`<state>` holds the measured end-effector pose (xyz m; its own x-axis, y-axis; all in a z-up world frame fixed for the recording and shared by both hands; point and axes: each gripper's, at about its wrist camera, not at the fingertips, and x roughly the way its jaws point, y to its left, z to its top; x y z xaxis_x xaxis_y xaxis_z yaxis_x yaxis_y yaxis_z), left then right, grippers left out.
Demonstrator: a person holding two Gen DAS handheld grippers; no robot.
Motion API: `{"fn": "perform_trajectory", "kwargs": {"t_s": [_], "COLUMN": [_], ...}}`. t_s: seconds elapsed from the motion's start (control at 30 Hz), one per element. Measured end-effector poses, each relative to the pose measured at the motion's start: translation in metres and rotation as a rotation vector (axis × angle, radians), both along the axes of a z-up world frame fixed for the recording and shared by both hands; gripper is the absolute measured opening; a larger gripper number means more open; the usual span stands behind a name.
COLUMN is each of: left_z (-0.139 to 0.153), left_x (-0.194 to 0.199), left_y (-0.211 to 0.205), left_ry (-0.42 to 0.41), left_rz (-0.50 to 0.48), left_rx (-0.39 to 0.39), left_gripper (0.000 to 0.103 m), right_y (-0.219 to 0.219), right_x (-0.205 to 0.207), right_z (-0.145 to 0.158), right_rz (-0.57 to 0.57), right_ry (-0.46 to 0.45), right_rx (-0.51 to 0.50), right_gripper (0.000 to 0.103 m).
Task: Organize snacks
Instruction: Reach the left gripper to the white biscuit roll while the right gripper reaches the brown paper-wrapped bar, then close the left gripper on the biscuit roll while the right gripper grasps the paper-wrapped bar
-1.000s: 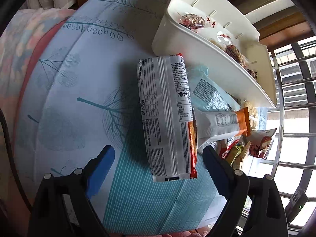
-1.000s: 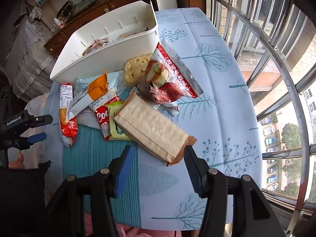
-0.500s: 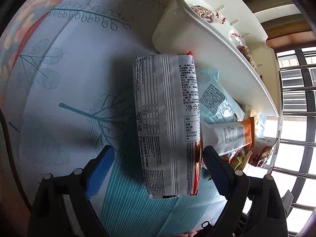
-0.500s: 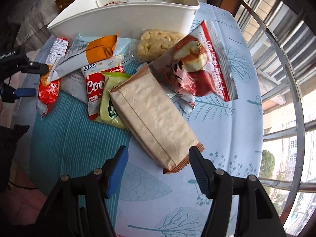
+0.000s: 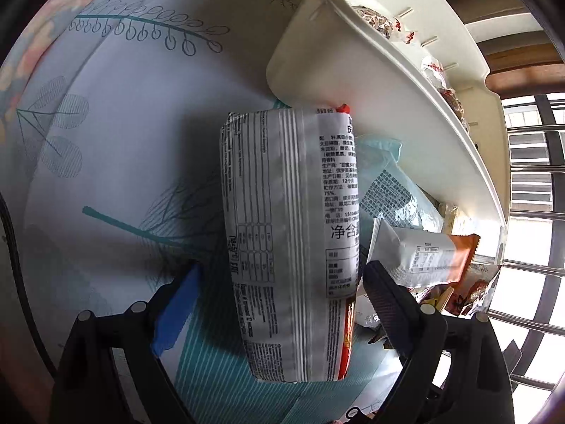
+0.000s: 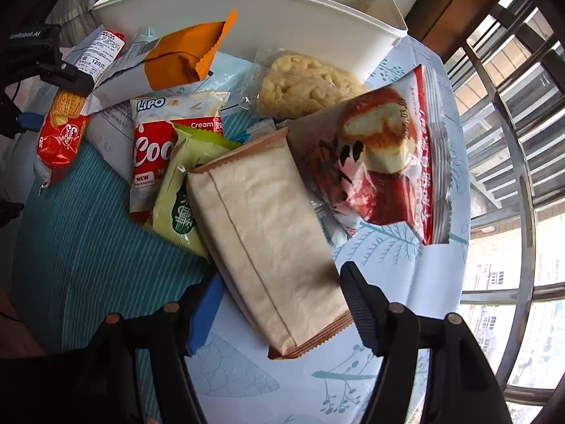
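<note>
On the leaf-print worktop (image 6: 399, 321) by the window, I have both grippers spread wide: my left gripper (image 5: 282, 293) straddles the grey biscuit pack (image 5: 289, 240), my right gripper (image 6: 279, 293) the tan packet (image 6: 265, 240), each lying lengthwise toward the white bin (image 6: 282, 10).

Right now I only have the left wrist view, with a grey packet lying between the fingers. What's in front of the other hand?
Observer: The right gripper is open around a long beige packet that lies flat on the tablecloth.
Operator: Are its fingers touching that packet?
Observer: Not visibly; a gap shows on each side.
Operator: Is anything stacked on the beige packet?
Observer: No. Its top is bare, but it overlaps a green packet beside it.
Operator: What does my grey packet look like from the front?
Observer: From the right wrist view, the biscuit packet is red and orange, with biscuits pictured on it.
</note>
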<state>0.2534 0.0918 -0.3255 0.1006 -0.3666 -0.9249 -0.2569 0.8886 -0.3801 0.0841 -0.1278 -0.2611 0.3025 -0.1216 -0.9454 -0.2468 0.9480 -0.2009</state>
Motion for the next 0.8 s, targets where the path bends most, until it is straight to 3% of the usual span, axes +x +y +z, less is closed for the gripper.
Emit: {"fn": "perform_trajectory", "kwargs": {"t_s": [0.37,0.8], "left_z": [0.002,0.010], "left_x": [0.013,-0.006], "left_y": [-0.007,0.001], "left_ry": [-0.001,0.002], "left_rz": [0.023,0.109], "left_rx": [0.041,0.118], "left_gripper": [0.090,0.052], "right_y": [-0.004,-0.014], "right_x": [0.018,0.026], "right_z": [-0.003,-0.004], "right_rz": [0.021,-0.019], "right_ry": [-0.020,0.002], "right_rx": [0.048,0.106], "right_gripper": [0.067,0.063]}}
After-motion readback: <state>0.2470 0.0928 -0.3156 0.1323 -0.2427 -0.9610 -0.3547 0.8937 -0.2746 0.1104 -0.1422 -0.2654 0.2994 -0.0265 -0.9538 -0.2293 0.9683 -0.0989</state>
